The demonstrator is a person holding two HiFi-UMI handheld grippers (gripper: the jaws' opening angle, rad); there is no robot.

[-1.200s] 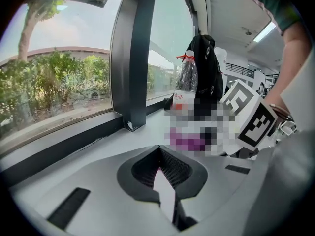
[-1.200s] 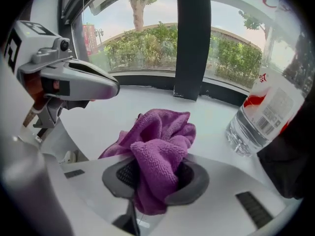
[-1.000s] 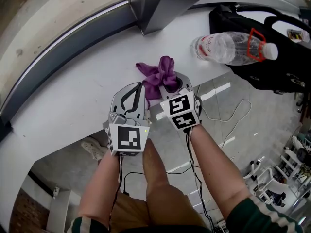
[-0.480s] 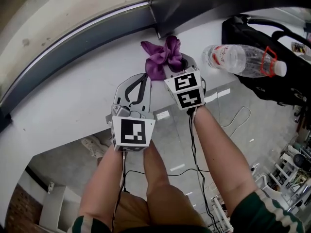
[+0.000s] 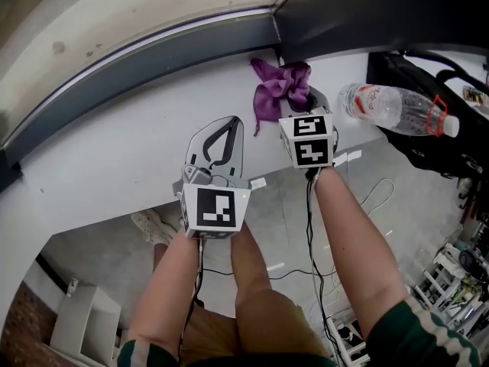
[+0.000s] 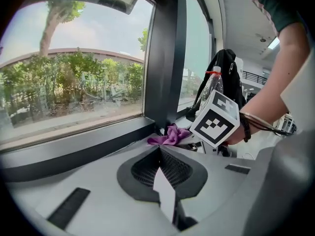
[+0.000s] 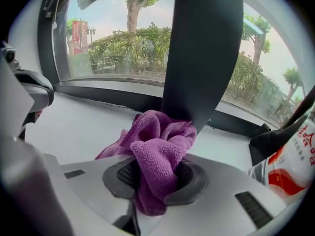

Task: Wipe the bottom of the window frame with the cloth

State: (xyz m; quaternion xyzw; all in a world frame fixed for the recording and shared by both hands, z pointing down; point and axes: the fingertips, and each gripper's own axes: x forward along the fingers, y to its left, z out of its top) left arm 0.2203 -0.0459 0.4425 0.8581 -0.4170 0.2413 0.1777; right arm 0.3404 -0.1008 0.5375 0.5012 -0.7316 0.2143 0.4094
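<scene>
My right gripper (image 5: 296, 102) is shut on a bunched purple cloth (image 5: 280, 86), holding it at the white sill's (image 5: 114, 151) far edge. The cloth sits against the dark bottom rail of the window frame (image 5: 153, 52), right where the upright post (image 5: 344, 14) meets it. In the right gripper view the cloth (image 7: 157, 146) bulges up out of the jaws of the gripper (image 7: 152, 181), just before the post (image 7: 202, 48). My left gripper (image 5: 228, 128) is shut and holds nothing, resting over the sill left of the cloth. From the left gripper view the cloth (image 6: 170, 135) lies ahead, to the right.
A clear plastic water bottle (image 5: 390, 107) lies on its side on the sill right of the cloth. A black bag (image 5: 435, 105) sits just beyond it. Cables trail on the floor below the sill's near edge.
The right gripper has carried the cloth across the sill up to the bottom rail at the post. The left gripper moved forward a little alongside it.
</scene>
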